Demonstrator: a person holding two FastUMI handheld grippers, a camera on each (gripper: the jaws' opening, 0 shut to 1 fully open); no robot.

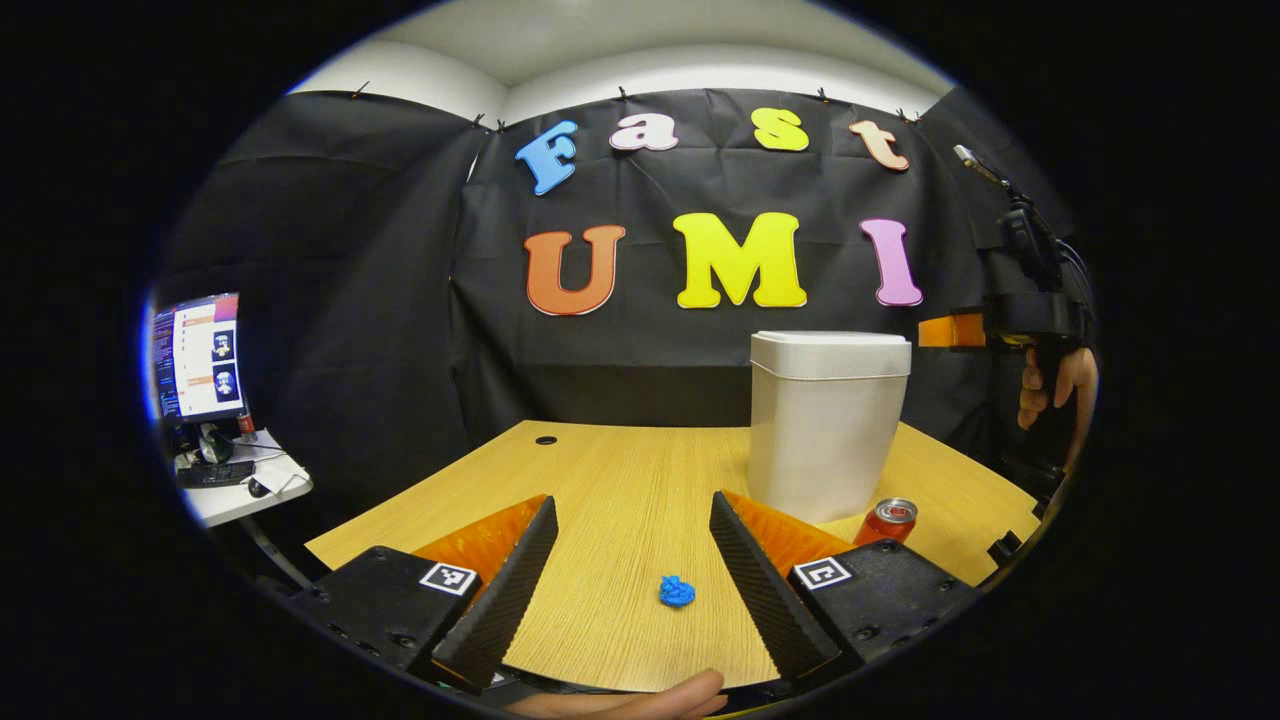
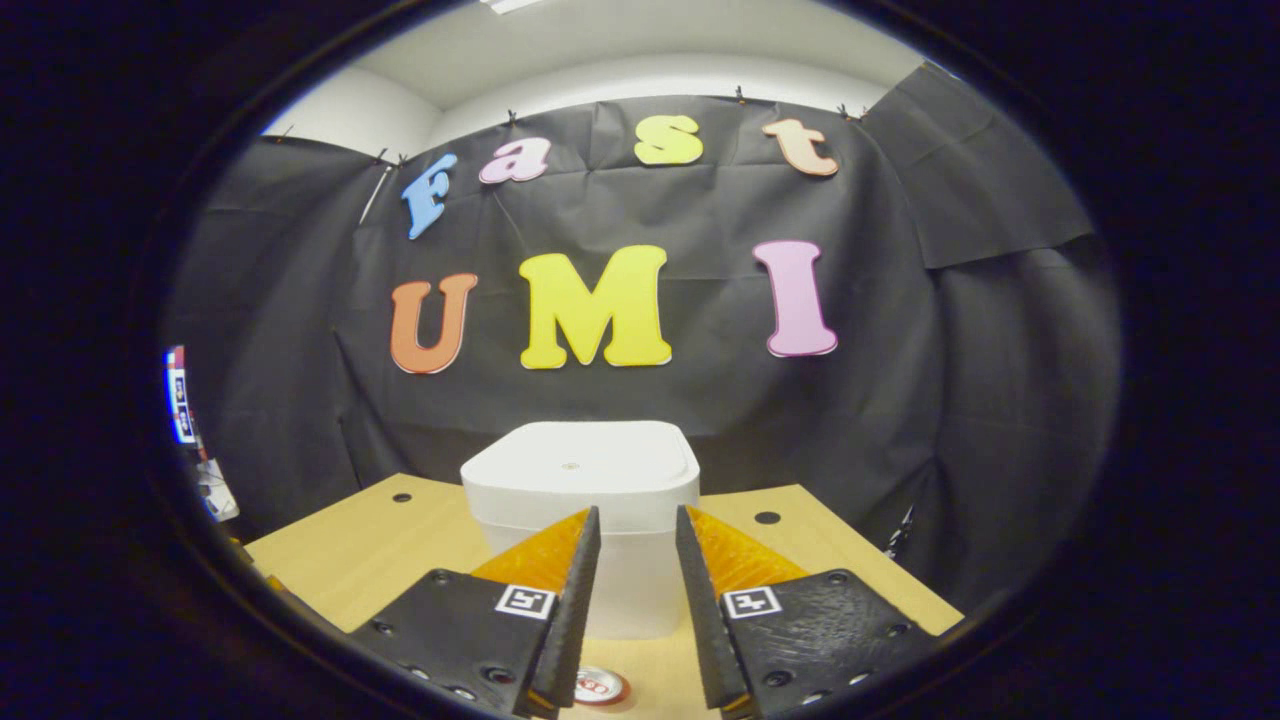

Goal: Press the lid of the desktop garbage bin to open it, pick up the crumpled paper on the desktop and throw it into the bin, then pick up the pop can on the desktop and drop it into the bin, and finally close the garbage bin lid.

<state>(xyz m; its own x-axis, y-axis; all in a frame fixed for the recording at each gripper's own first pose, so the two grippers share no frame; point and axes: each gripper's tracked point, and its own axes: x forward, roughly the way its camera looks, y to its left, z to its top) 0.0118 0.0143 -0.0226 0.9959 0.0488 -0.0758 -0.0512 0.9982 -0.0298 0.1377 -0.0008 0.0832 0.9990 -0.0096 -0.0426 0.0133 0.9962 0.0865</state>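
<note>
In the left gripper view, the left gripper [image 1: 633, 520] is hovering low over the desk [image 1: 620, 480] with its jaws spread wide and holding nothing. Going left to right from it, the blue paper [image 1: 676, 591] is lying just ahead between the fingers at about 5 o'clock, the white bin [image 1: 826, 425] is standing upright at 2 o'clock with its lid [image 1: 830, 354] down, and the red can [image 1: 887, 521] is standing at 3 o'clock, just beside the bin's base. At the far right a hand [image 1: 1055, 385] is holding the other gripper up beside the bin. In the right gripper view, the right gripper [image 2: 637, 525] is pointing at the bin at 12 o'clock, jaws narrowly parted and empty, with the can's top showing at 6 o'clock. The opening step appears to be in hand: the lid looks unpressed. The next move likely calls for lowering the right gripper onto the lid and pressing. The can's writing is too small to read; the square markers on the grippers carry no readable words.
</note>
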